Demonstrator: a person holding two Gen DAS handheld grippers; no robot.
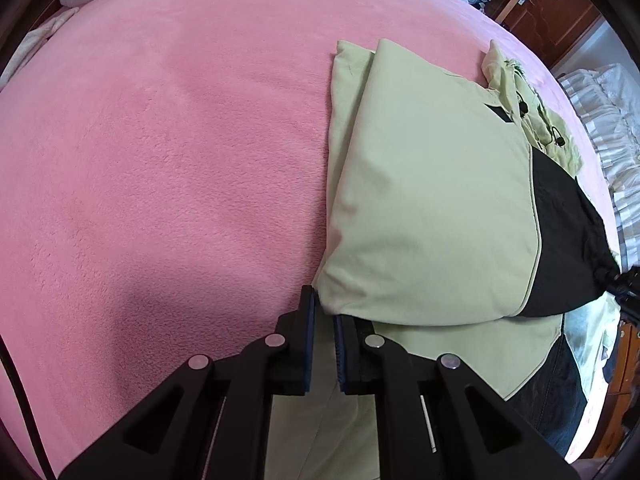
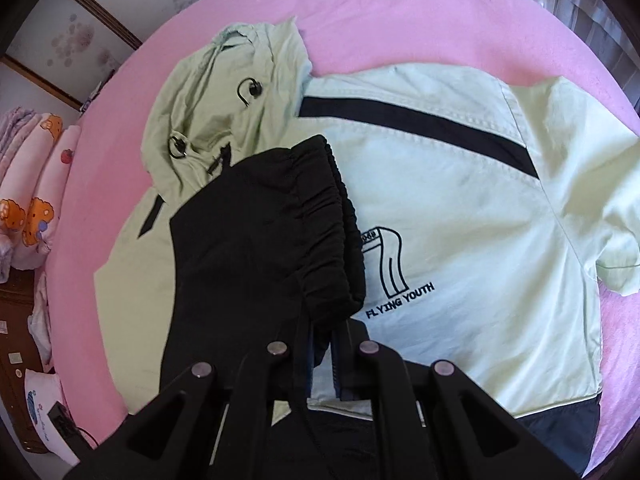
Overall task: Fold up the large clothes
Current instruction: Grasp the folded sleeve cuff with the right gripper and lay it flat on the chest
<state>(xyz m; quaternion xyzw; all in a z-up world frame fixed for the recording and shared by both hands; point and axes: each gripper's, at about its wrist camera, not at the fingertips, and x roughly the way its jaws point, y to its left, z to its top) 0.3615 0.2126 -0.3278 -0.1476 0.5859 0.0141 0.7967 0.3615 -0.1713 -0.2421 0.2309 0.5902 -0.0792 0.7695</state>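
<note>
A pale green hooded jacket (image 2: pixel 460 200) with black stripes and "FLYING YOUTH" printed on it lies spread on a pink blanket (image 2: pixel 400 12), its hood (image 2: pixel 224 92) toward the far left. My right gripper (image 2: pixel 322 340) is shut on the gathered black cuff (image 2: pixel 280 220) of a sleeve, held above the jacket's chest. In the left wrist view that sleeve (image 1: pixel 432 200) stretches as a green panel ending in the black cuff (image 1: pixel 568 240) at the right. My left gripper (image 1: pixel 324 320) is shut on the sleeve's near green corner, with pale cloth between its pads.
The pink blanket (image 1: pixel 160 160) spreads wide to the left of the jacket. Cartoon-print pillows (image 2: pixel 36 208) lie beyond the bed's left edge. White ruffled bedding (image 1: pixel 600 120) and a wooden cabinet (image 1: pixel 552 12) stand past the right side.
</note>
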